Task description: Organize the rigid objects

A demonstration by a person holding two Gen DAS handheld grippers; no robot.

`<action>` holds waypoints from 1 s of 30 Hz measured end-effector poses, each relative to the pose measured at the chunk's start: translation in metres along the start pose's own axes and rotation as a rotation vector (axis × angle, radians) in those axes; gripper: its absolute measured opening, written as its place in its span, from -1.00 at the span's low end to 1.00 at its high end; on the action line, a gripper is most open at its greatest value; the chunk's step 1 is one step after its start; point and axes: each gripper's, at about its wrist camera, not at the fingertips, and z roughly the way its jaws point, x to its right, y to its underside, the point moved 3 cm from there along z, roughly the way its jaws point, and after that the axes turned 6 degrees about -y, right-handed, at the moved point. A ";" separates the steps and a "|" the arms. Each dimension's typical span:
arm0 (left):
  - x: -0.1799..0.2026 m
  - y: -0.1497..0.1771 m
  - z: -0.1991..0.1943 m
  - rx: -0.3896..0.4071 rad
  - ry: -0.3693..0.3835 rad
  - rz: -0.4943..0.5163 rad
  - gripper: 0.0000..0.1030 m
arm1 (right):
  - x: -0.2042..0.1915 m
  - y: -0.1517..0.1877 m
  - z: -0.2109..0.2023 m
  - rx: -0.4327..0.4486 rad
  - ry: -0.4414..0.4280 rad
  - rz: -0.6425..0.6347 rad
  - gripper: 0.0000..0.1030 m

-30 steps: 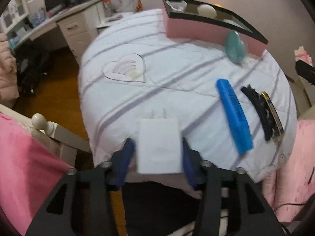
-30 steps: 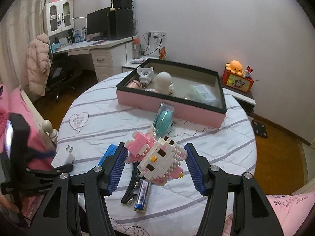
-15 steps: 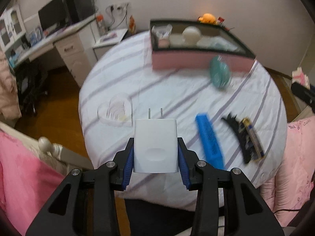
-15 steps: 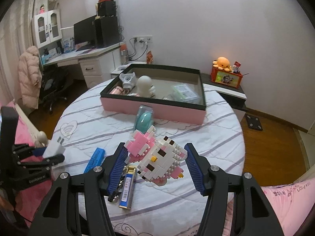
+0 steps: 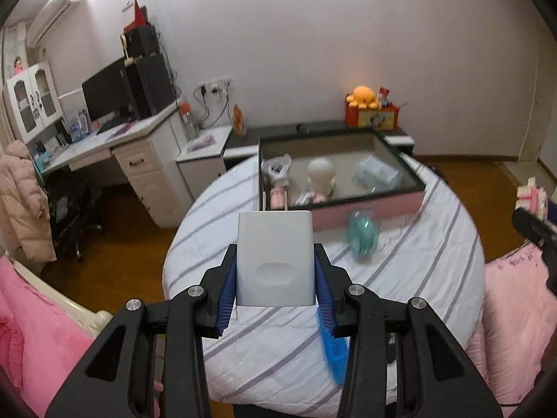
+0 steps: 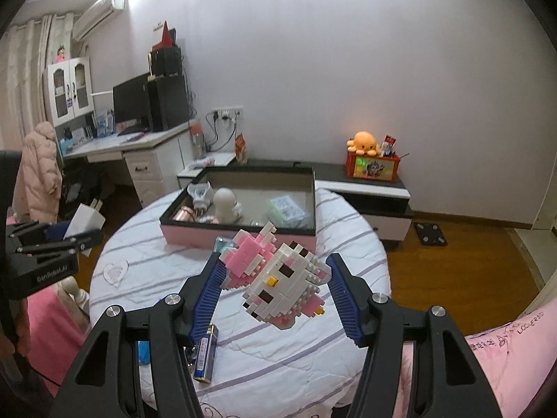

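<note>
My left gripper (image 5: 275, 291) is shut on a white plug charger (image 5: 275, 257), held prongs forward above the near side of the round table (image 5: 435, 244). It also shows in the right wrist view (image 6: 83, 223). My right gripper (image 6: 275, 292) is shut on a pink and white brick cat figure (image 6: 282, 278), held above the table. The pink box with a black rim (image 5: 369, 205) stands at the table's far side with a white figurine (image 5: 322, 174) and several small items inside.
On the table lie a teal object (image 5: 363, 237) before the box, a blue bar (image 5: 334, 351), and a blue-and-gold battery (image 6: 206, 357). A desk (image 5: 115, 149) stands far left, a low cabinet (image 6: 365, 184) behind the table, pink bedding (image 5: 515, 313) at the right.
Both grippers have risen and tilted up, so the views now show more of the room and the box interior. Each keeps its object.
</note>
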 end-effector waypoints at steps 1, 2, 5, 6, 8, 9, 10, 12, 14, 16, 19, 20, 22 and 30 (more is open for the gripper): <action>0.002 -0.003 -0.004 0.013 0.005 0.004 -0.21 | 0.000 0.000 -0.002 0.005 0.001 0.001 0.18; 0.003 -0.005 -0.008 0.025 0.011 0.009 -0.21 | 0.000 -0.001 -0.004 0.012 0.001 0.003 0.18; 0.009 -0.008 -0.016 0.047 0.024 0.018 -0.21 | 0.000 -0.002 -0.009 0.027 0.000 0.016 0.18; 0.011 -0.010 -0.018 0.054 0.030 0.023 -0.21 | 0.000 -0.003 -0.011 0.033 -0.001 0.017 0.18; 0.014 -0.011 -0.021 0.062 0.035 0.029 -0.21 | -0.001 -0.005 -0.016 0.049 -0.002 0.014 0.18; 0.015 -0.011 -0.022 0.065 0.035 0.031 -0.21 | -0.001 -0.006 -0.018 0.056 -0.001 0.013 0.18; 0.016 -0.012 -0.022 0.067 0.036 0.033 -0.21 | -0.001 -0.006 -0.020 0.063 -0.001 0.010 0.18; 0.017 -0.012 -0.022 0.066 0.034 0.036 -0.21 | -0.001 -0.006 -0.020 0.067 0.001 0.007 0.18; 0.018 -0.012 -0.022 0.066 0.034 0.037 -0.21 | -0.001 -0.007 -0.020 0.066 0.000 0.010 0.18; 0.019 -0.011 -0.022 0.065 0.039 0.034 -0.21 | 0.001 -0.007 -0.020 0.063 0.001 0.015 0.18; 0.018 -0.012 -0.022 0.062 0.029 0.033 -0.21 | 0.003 -0.008 -0.020 0.062 0.003 0.016 0.18; 0.018 -0.011 -0.021 0.061 0.027 0.032 -0.21 | 0.003 -0.009 -0.020 0.061 0.004 0.015 0.18; 0.017 -0.011 -0.018 0.055 0.028 0.029 -0.21 | 0.003 -0.009 -0.019 0.061 0.002 0.012 0.18; 0.014 -0.019 0.001 0.031 0.029 0.034 -0.21 | 0.004 -0.011 -0.007 0.053 0.002 0.012 0.18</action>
